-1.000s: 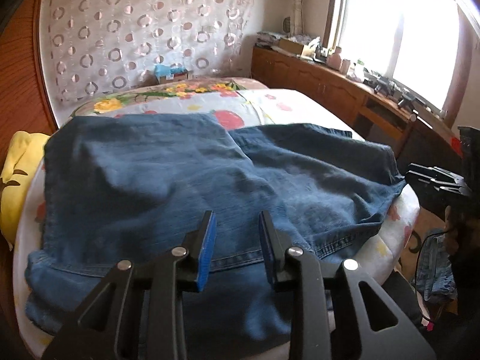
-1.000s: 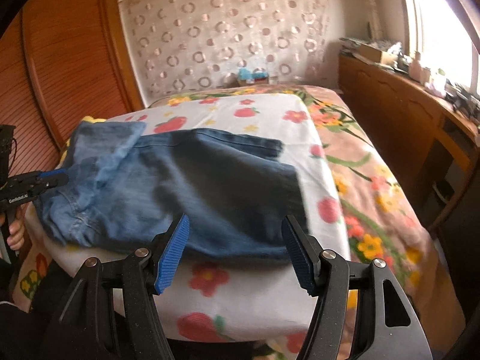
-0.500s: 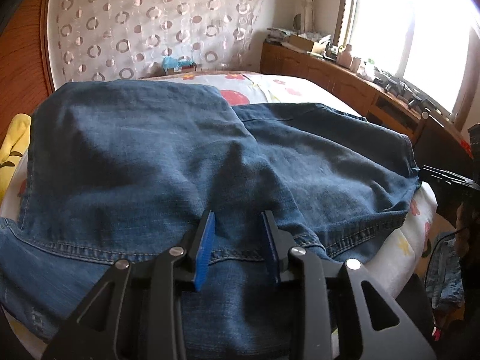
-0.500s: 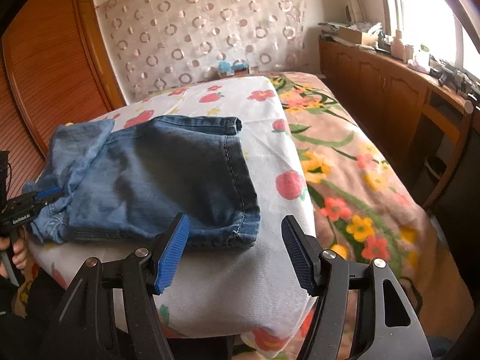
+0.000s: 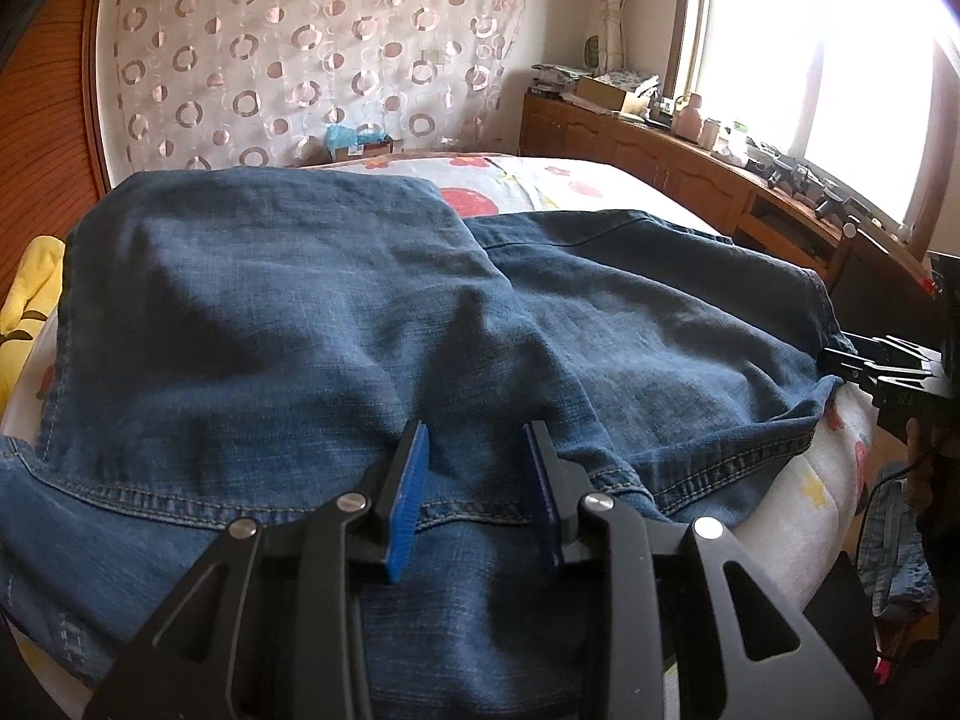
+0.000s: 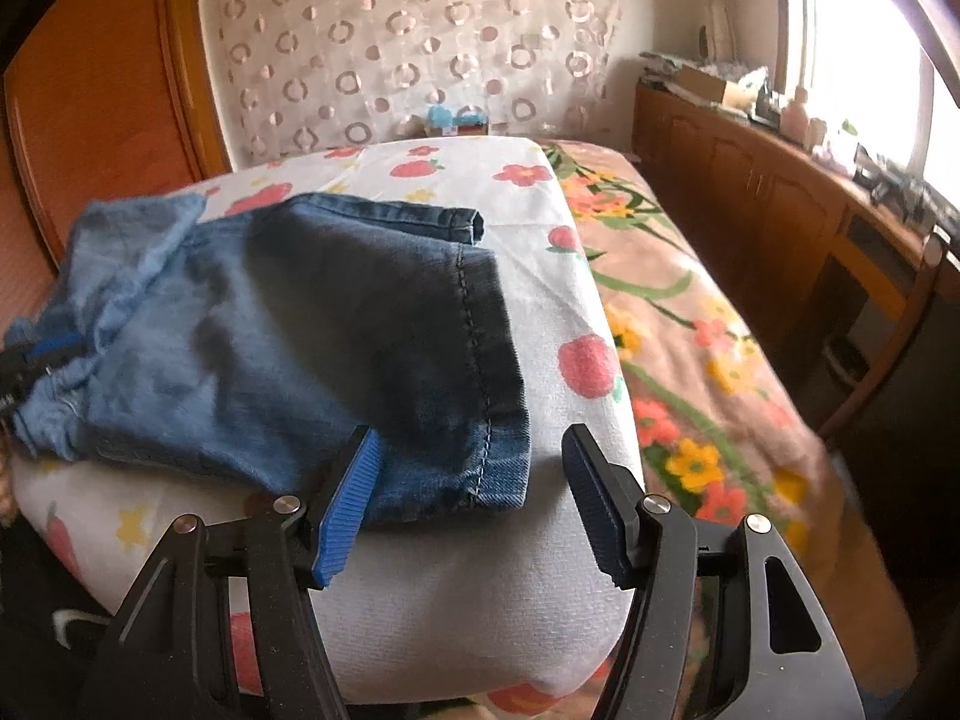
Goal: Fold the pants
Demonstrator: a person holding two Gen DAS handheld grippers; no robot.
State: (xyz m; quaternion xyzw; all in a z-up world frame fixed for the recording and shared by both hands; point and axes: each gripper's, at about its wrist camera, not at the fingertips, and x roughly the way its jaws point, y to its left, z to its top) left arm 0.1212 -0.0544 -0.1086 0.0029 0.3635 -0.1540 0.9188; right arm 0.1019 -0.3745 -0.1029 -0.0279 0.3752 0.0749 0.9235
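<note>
denim pants [image 5: 336,324] under both grippers' parted jaws, unheld.

Flowered bedsheet [image 6: 540,228], circle-patterned curtain [image 5: 288,60], wooden cabinet [image 5: 648,150], bright window [image 5: 810,48].

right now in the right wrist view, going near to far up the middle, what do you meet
right claw → jeans leg hem → white strawberry sheet → blue item at the bed's far end → circle-patterned curtain
</note>
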